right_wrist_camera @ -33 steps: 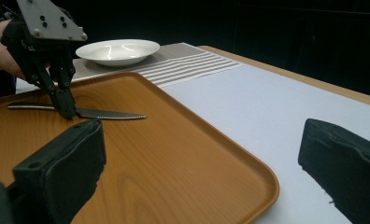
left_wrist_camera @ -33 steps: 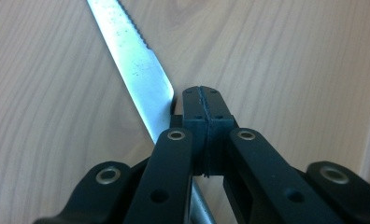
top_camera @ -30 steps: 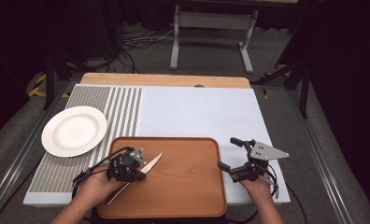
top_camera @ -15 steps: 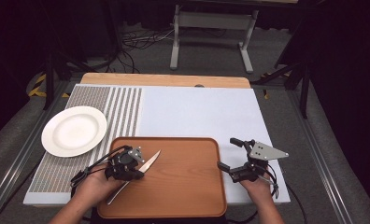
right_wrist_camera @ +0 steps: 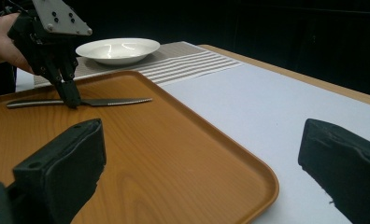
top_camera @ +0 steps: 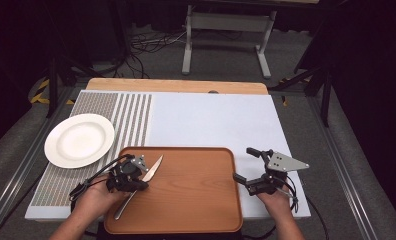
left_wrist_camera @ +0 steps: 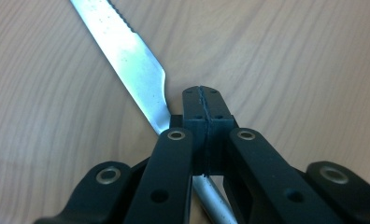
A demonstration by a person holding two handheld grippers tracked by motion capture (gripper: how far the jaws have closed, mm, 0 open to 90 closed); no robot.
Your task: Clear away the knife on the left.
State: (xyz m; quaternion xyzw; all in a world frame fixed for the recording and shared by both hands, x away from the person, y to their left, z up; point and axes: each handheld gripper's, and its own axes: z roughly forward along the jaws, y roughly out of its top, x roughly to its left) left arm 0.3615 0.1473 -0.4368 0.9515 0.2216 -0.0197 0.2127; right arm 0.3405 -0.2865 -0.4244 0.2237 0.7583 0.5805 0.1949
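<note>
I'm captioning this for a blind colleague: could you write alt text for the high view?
A person's left gripper, jaws shut, meets a table knife lying on a wooden tray. The right gripper, jaws open, waits beside the tray's right edge. A white plate sits to the left on a striped mat.

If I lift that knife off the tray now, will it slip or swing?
The knife looks like polished metal, so probably stiff but slippery. The left tongs pinch it near the handle-blade junction, so it may pivot. Lying flat on the tray, it is unlikely to roll.
</note>
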